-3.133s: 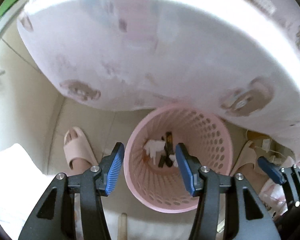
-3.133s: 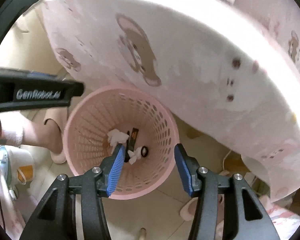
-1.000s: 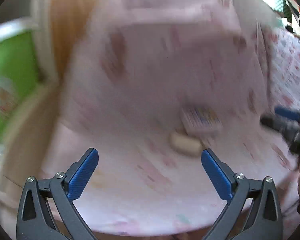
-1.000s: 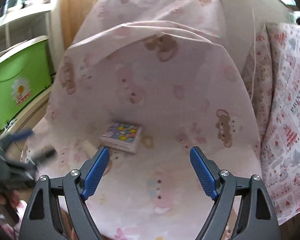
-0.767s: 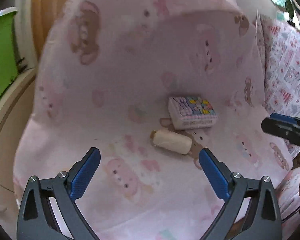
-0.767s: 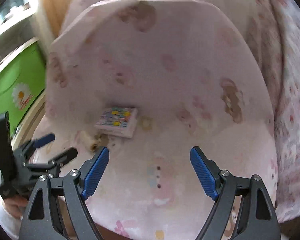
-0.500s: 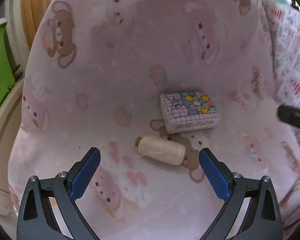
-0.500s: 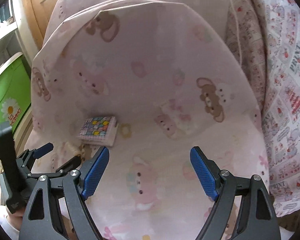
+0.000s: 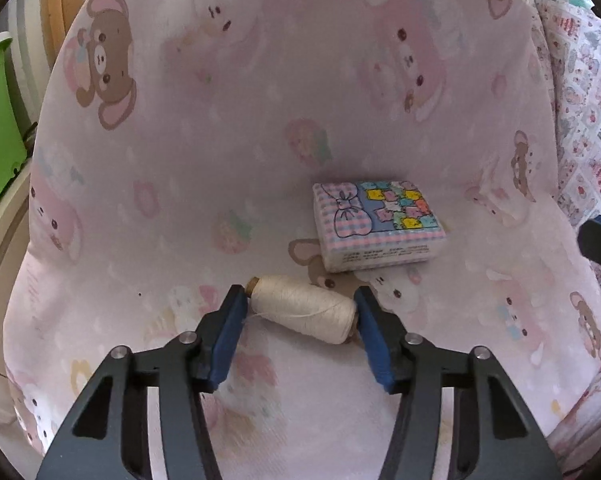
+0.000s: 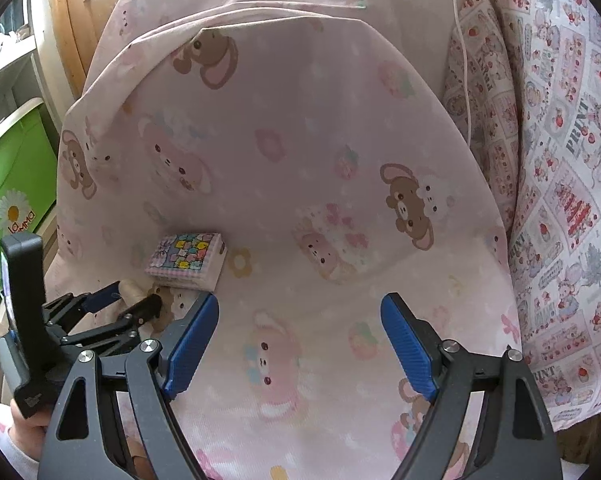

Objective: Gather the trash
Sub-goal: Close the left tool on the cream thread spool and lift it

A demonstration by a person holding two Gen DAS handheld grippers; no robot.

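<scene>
The spool of cream thread [image 9: 304, 309] lies on its side on the pink cartoon-print bedsheet [image 9: 220, 140]. Through my left wrist camera, my left claw [image 9: 300, 328] brackets it end to end, blue pads at both ends, just in front of a tissue pack [image 9: 376, 224].

Through the right wrist camera, my right claw [image 10: 298, 344] hangs spread wide above bare sheet, gripping nothing. A patterned quilt [image 10: 560, 160] lies to the right.

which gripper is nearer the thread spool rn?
Left. The left gripper has its fingers at the two ends of the thread spool; the right gripper hangs open off to the spool's right, over bare sheet.
</scene>
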